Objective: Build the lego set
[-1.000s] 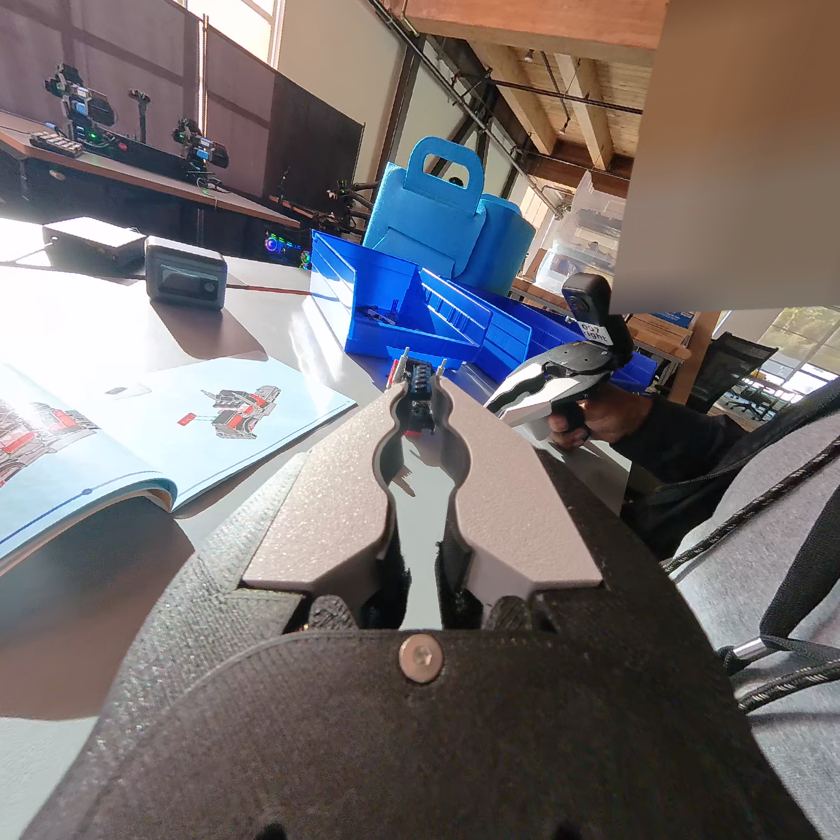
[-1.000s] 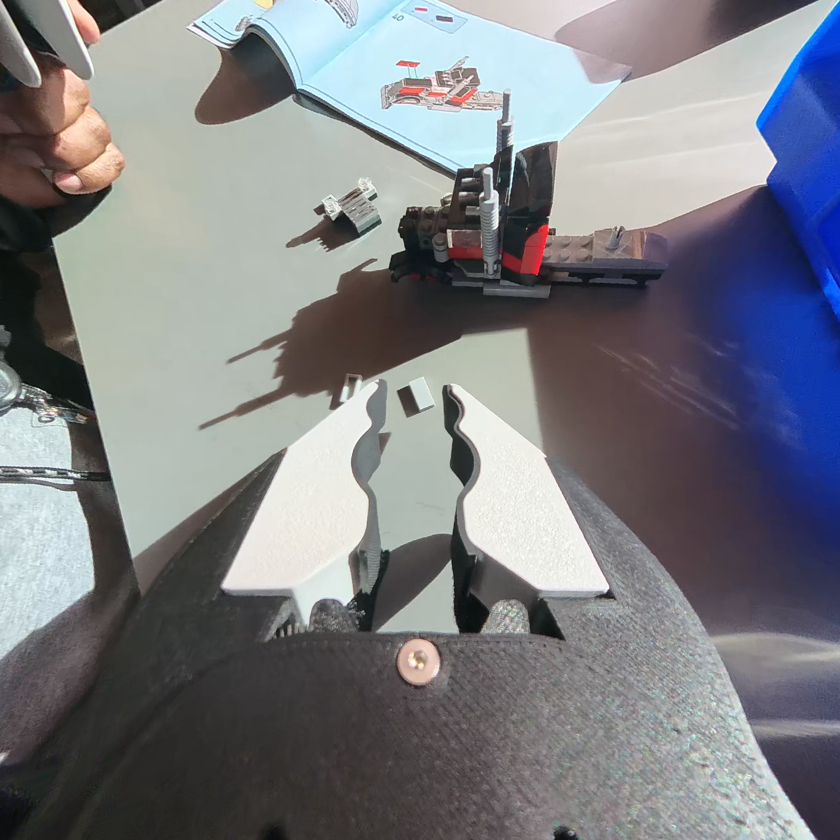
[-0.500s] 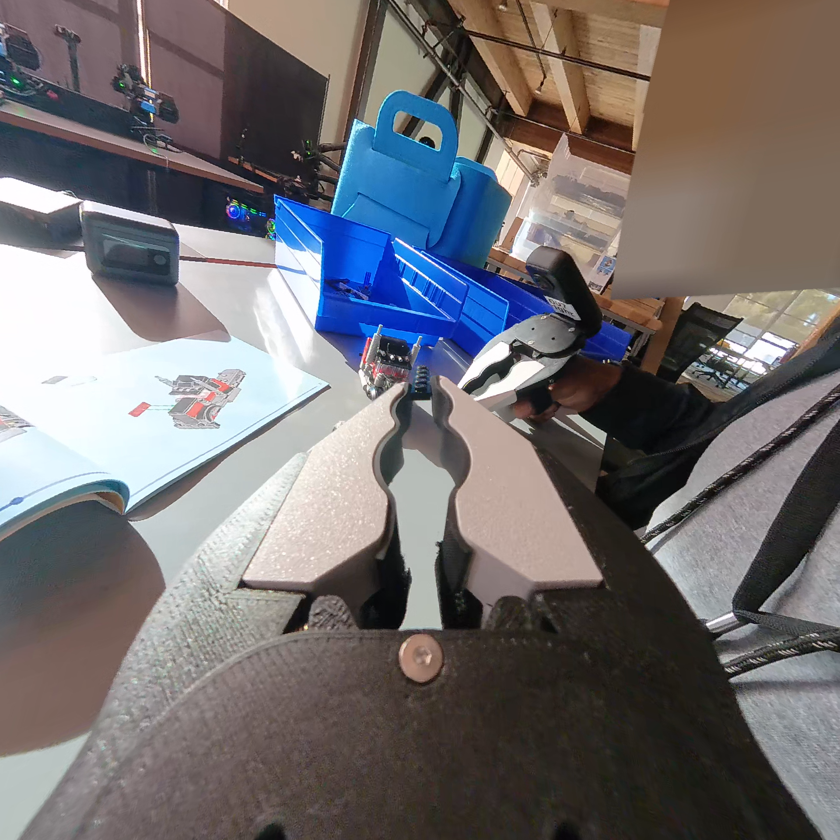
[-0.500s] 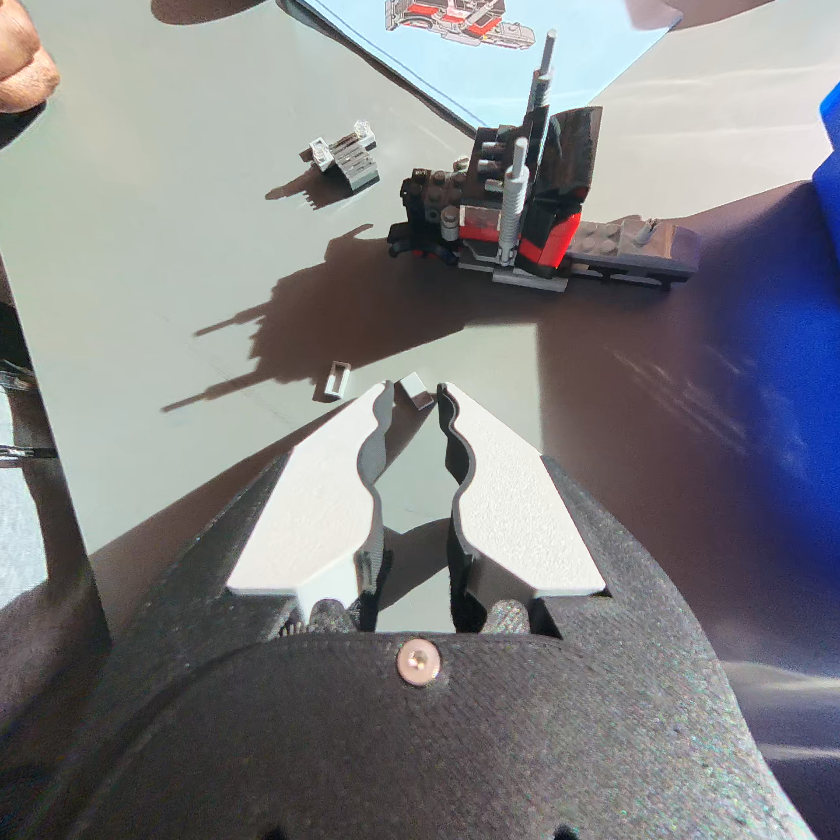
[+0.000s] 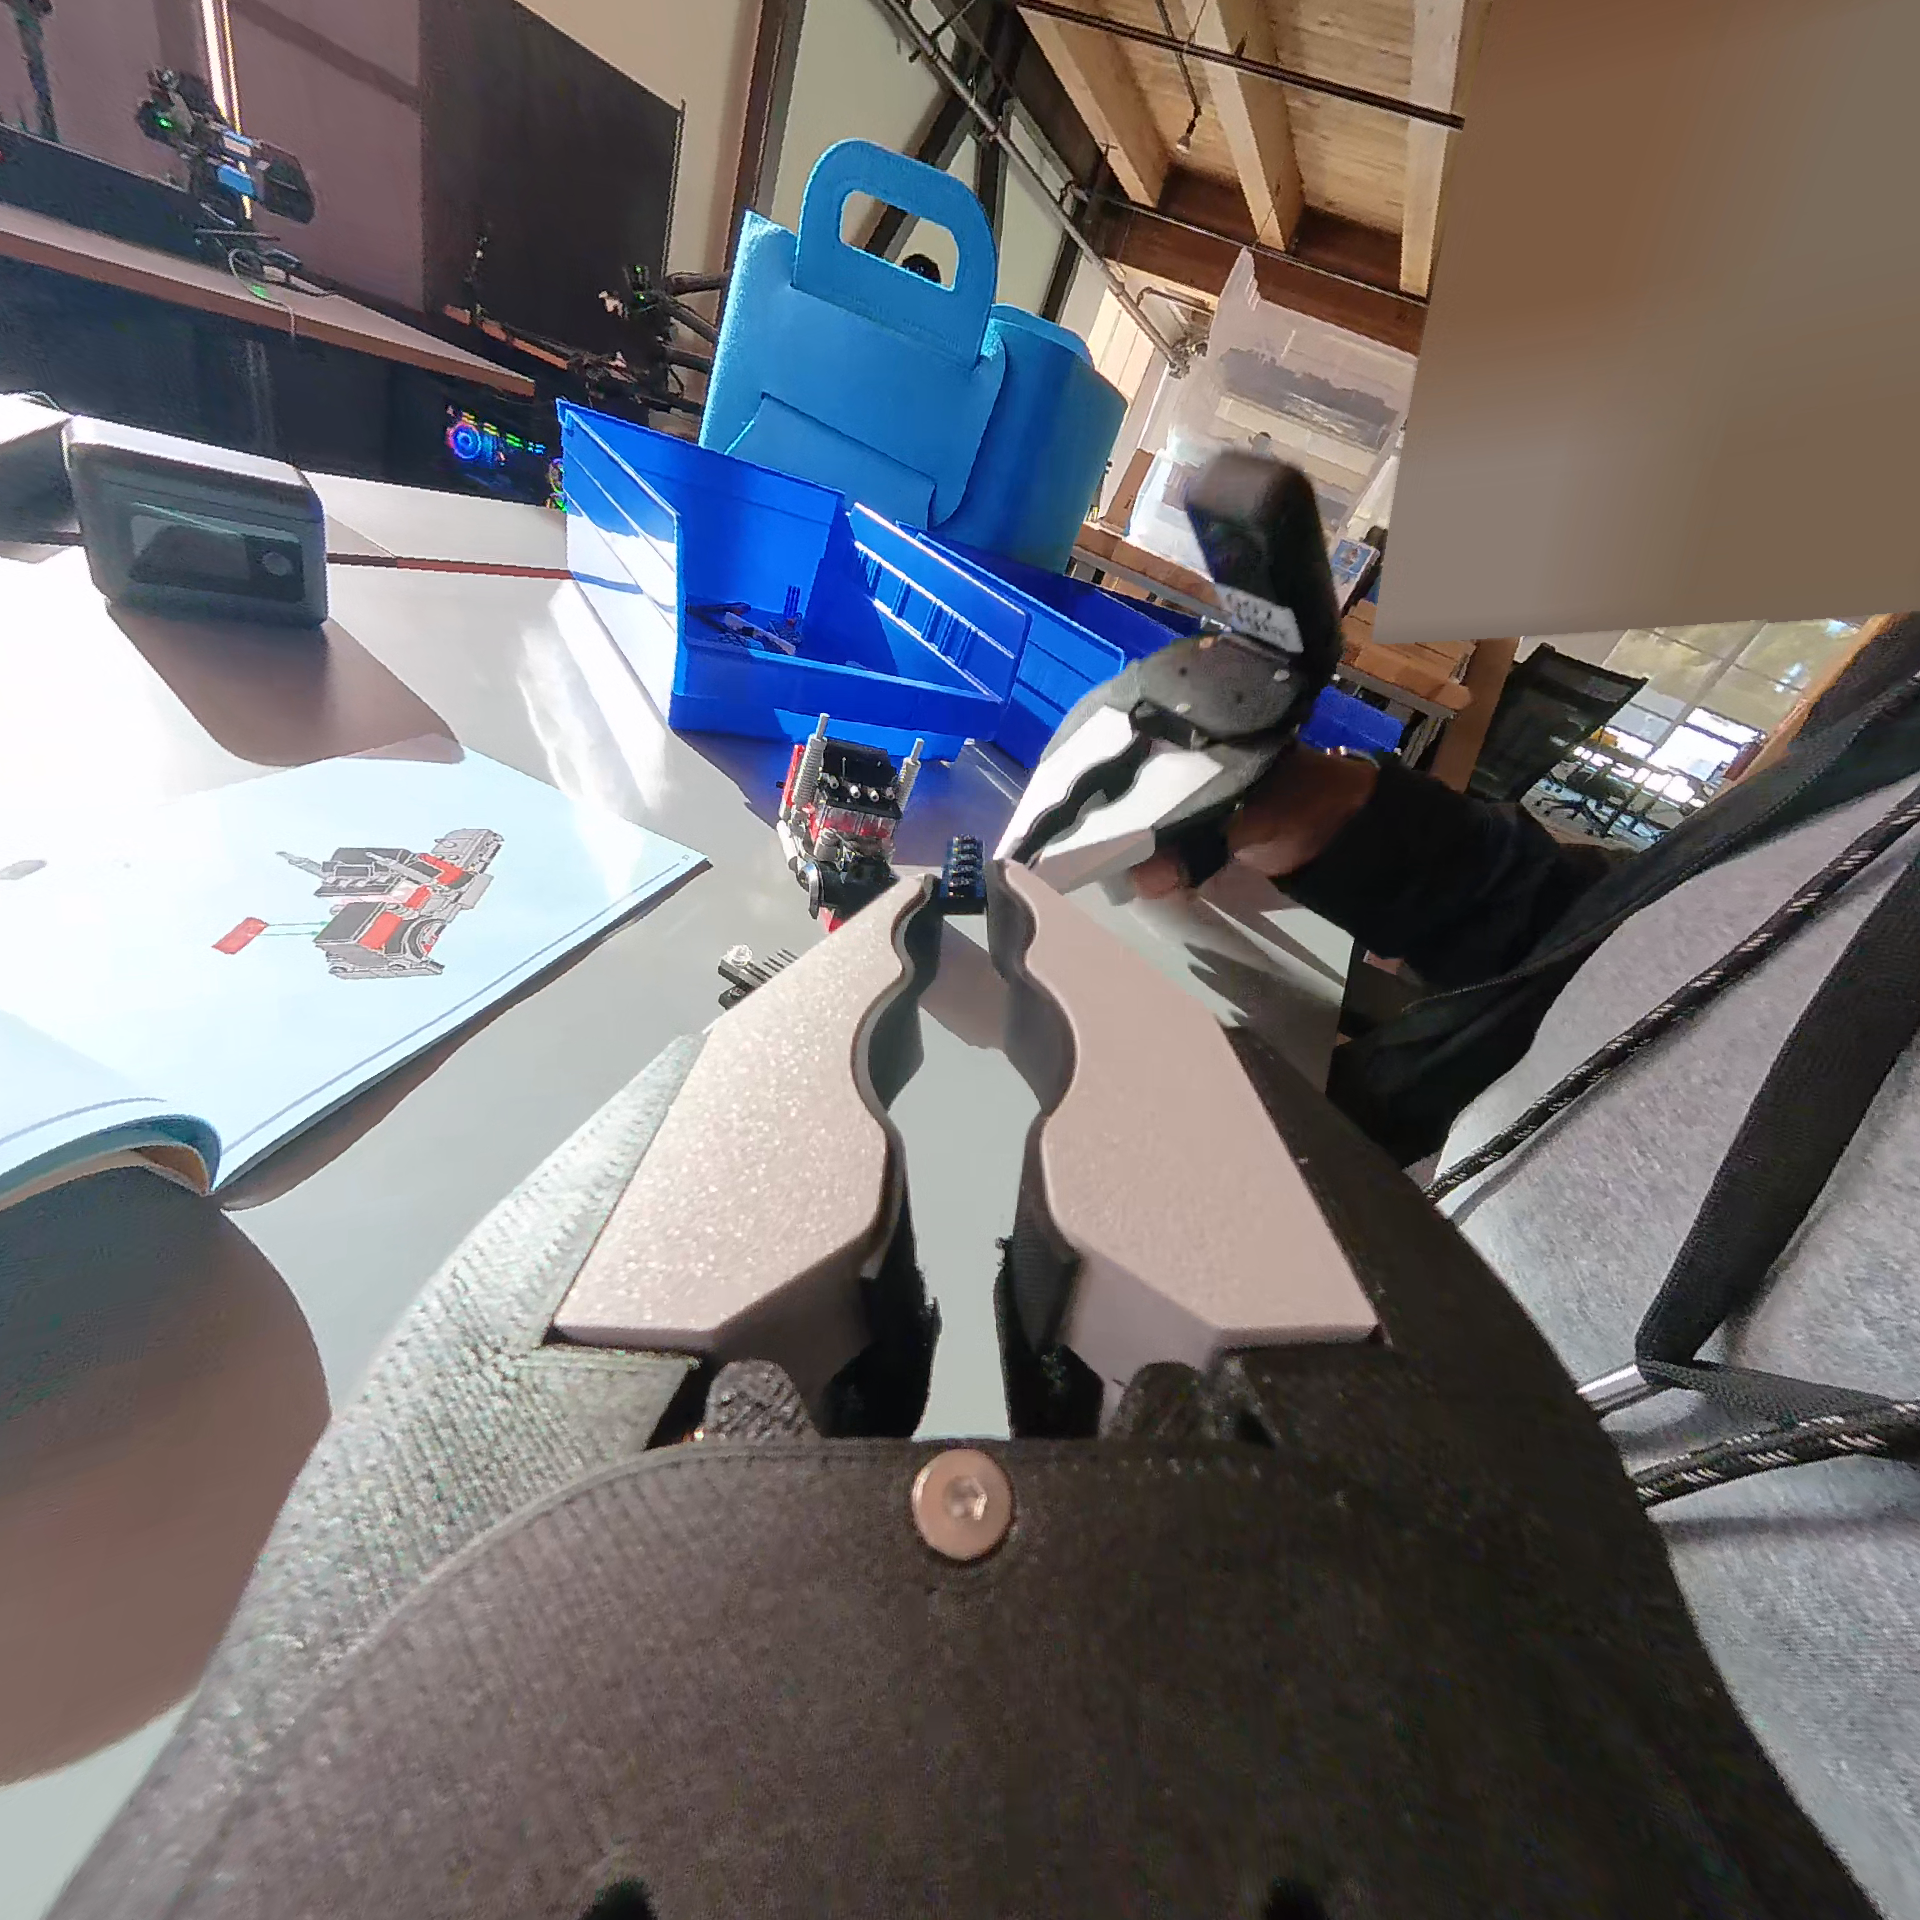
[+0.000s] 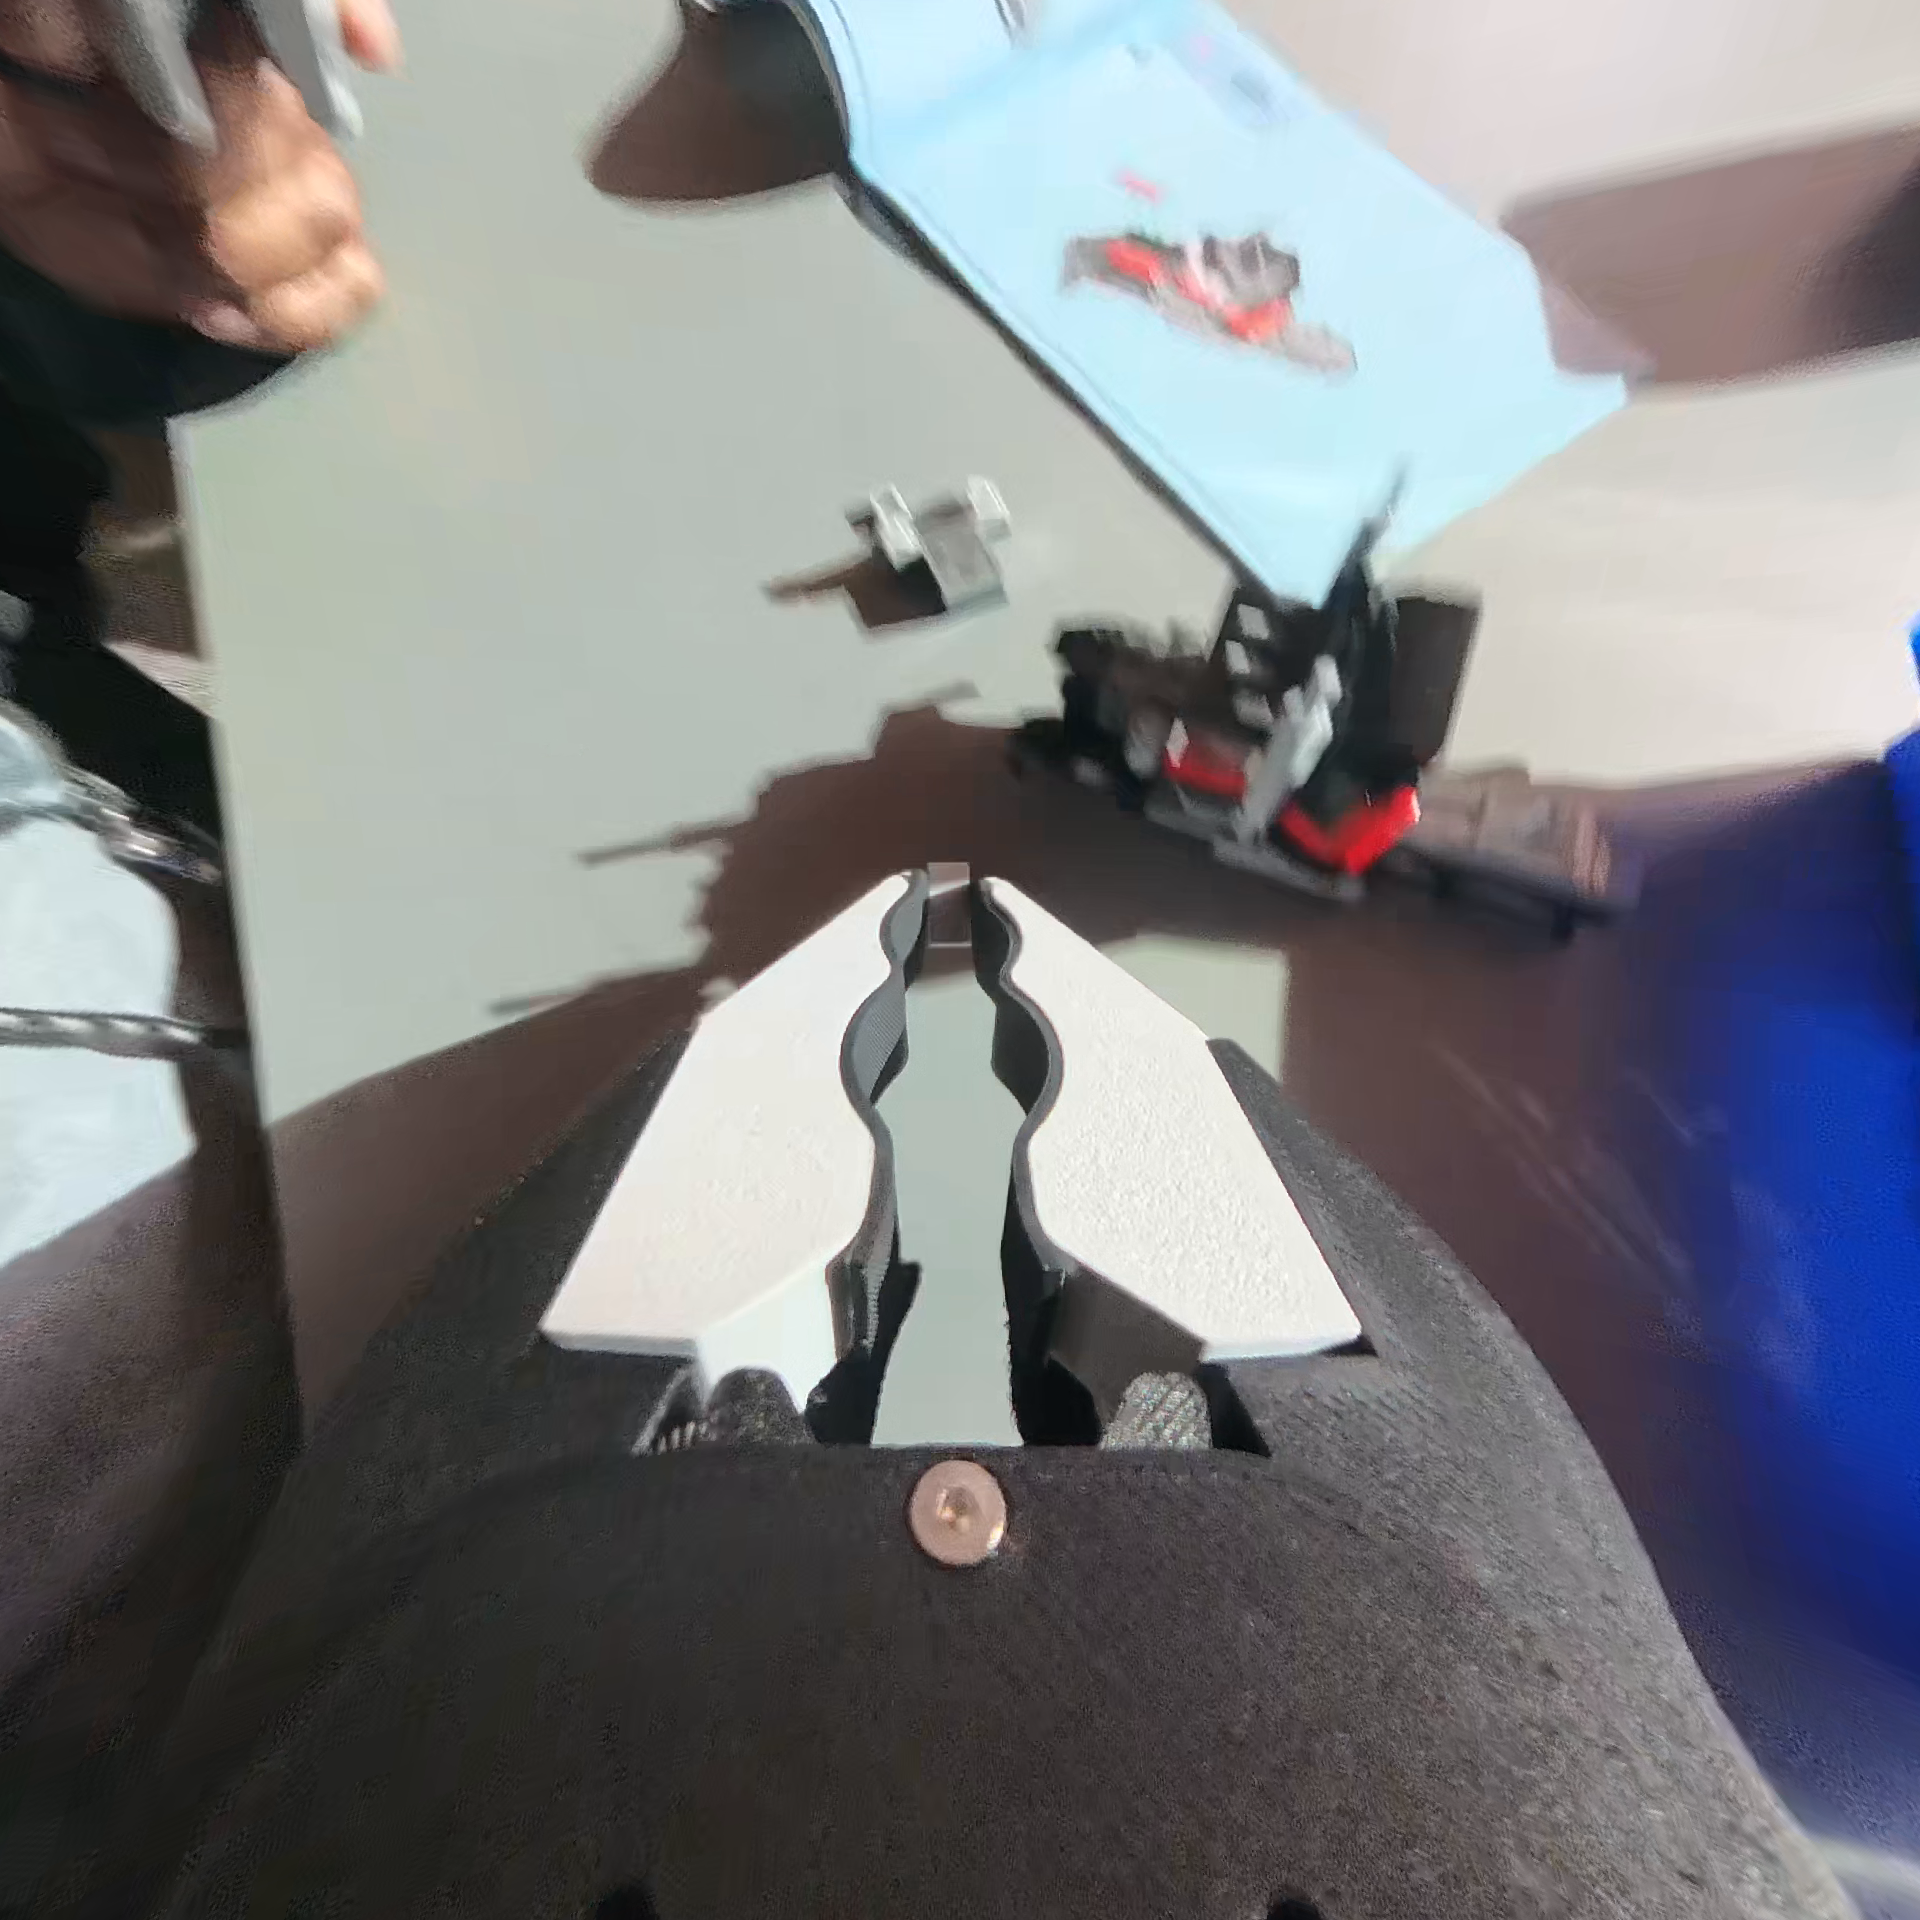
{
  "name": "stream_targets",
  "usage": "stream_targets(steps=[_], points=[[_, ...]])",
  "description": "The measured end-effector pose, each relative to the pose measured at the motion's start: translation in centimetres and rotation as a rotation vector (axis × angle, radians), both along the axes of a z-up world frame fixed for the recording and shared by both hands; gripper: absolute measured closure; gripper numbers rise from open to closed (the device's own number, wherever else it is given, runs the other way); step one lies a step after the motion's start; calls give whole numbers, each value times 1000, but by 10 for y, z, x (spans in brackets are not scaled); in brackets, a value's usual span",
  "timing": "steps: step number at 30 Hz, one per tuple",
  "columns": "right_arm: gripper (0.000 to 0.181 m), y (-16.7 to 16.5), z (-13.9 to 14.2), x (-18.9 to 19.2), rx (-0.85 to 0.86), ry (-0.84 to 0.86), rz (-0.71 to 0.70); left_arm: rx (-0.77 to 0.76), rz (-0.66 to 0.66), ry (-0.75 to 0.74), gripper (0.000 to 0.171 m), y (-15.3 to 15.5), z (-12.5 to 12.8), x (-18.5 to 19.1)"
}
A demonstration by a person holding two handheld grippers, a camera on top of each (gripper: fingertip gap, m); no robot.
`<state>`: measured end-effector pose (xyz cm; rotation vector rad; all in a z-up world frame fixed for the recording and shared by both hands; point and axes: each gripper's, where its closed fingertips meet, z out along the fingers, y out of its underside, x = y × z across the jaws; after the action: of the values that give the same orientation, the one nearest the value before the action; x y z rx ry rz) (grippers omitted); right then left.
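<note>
in the left wrist view our left gripper (image 5: 961,902) sat at the centre of the frame, its fingers (image 5: 821,1039) drawn narrow around a small dark studded piece (image 5: 961,883) held at the tips. just beyond the tips stood the black and red lego truck (image 5: 847,821) on the grey table (image 5: 540,665), nose toward us, with its two grey stacks upright. a small dark piece with a clear stud (image 5: 743,964) lay on the table just left of our fingers. the open instruction booklet (image 5: 312,935) filled the middle left of the frame, and a dark box-shaped device (image 5: 203,551) sat at the upper left. blue parts bins (image 5: 831,623) and a light blue foam carrier (image 5: 894,353) stood behind the truck. to the right of centre our right gripper (image 5: 1023,847) hung above the table, tips pointed down and left.

the right wrist view was blurred. there our right gripper (image 6: 948,883) held its fingers (image 6: 790,1101) close together, and a small grey tile (image 6: 948,904) seemed to be pinched between the tips. the lego truck (image 6: 1278,748) stood at the middle right, a small grey sub-assembly (image 6: 940,540) lay apart from it toward upper centre, and the booklet (image 6: 1195,249) ran across the upper right. a hand (image 6: 208,229) showed at the upper left corner.
</note>
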<state>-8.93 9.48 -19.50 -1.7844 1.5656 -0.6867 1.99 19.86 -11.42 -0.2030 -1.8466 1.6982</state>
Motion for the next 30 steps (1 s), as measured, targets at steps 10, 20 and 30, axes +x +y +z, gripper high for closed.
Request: stream_targets(steps=[10, 20, 30], points=[[172, 99, 106, 73, 13, -224, 450, -128, -49, -61, 163, 12, 12, -14], [172, 113, 100, 91, -51, -133, 560, -172, -49, -72, 163, 16, 16, -15], [172, 118, 101, 94, -38, -129, 589, -183, -52, -81, 163, 17, 17, -16]])
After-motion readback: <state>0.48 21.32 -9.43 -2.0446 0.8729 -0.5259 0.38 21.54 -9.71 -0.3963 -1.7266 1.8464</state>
